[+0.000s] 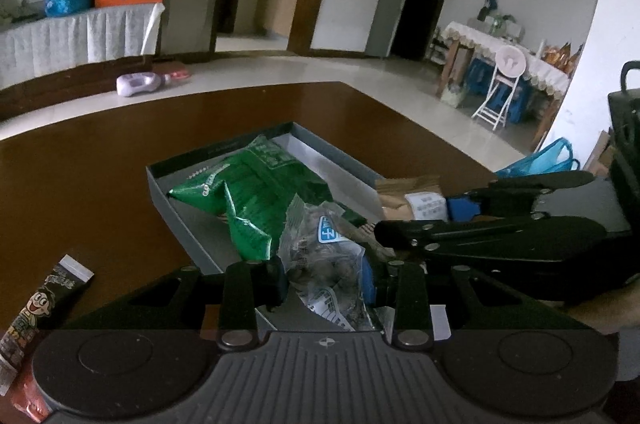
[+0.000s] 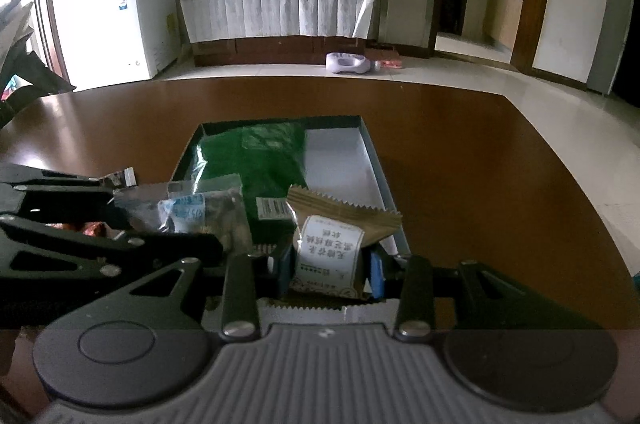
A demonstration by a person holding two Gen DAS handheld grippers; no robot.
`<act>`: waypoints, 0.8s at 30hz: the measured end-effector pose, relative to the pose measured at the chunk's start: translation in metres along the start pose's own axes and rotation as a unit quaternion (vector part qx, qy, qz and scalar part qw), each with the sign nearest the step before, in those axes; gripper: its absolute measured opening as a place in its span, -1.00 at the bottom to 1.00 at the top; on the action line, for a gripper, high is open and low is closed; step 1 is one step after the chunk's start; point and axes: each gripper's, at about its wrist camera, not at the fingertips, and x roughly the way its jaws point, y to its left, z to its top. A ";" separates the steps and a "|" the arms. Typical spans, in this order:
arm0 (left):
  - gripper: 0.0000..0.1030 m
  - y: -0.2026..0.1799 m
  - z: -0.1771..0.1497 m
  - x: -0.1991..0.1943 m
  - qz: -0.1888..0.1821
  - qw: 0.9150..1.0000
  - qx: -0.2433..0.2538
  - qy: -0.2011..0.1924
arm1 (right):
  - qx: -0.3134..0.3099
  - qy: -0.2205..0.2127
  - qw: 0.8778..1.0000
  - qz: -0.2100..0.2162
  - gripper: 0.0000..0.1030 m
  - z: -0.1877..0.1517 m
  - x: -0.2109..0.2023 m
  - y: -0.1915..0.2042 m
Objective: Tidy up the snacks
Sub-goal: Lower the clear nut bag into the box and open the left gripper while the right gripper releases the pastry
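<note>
Clear-plastic snack packet [image 1: 320, 256] is sitting clenched in the left tongs [image 1: 324, 280], hanging over the near end of the grey box [image 1: 160, 179] on the desk [image 1: 80, 183]. Just beside it, the right tongs [image 2: 330, 266] are gripping a brown wrapped biscuit [image 2: 332, 248], also over the box's near edge. Both loads are lying straight ahead of their tongs, the box's long axis running away from them, green bags [image 1: 256, 195] filling its left side; the right tongs are nearer the bare white floor.

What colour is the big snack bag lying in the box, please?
Green, with a shiny crinkled foil surface; the bag shows best in the left wrist view.
</note>
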 end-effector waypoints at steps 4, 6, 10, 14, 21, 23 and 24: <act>-0.31 -0.002 0.000 0.001 -0.004 1.000 0.001 0.003 | 0.002 0.003 1.000 -0.002 -0.28 0.001 0.003 0.000; -0.31 -0.003 -0.001 0.000 -0.006 1.000 0.003 0.002 | 0.001 0.004 1.000 -0.001 -0.28 0.002 0.004 0.001; -0.30 -0.005 -0.003 -0.002 -0.004 1.000 0.003 0.001 | 0.000 0.004 1.000 -0.001 -0.28 0.003 0.005 0.002; -0.27 -0.006 -0.003 -0.003 -0.007 1.000 0.007 0.002 | 0.003 0.008 1.000 -0.001 -0.25 0.002 0.008 0.003; -0.01 -0.009 -0.002 -0.006 -0.007 1.000 0.016 -0.005 | 0.007 0.010 1.000 -0.003 -0.17 0.001 0.008 -0.004; 0.01 -0.008 -0.001 -0.007 -0.006 1.000 0.018 -0.007 | 0.007 0.008 1.000 -0.005 -0.15 0.001 0.009 -0.002; 0.02 -0.008 -0.001 -0.008 -0.005 1.000 0.017 -0.009 | 0.007 0.007 1.000 -0.005 -0.13 0.002 0.009 -0.002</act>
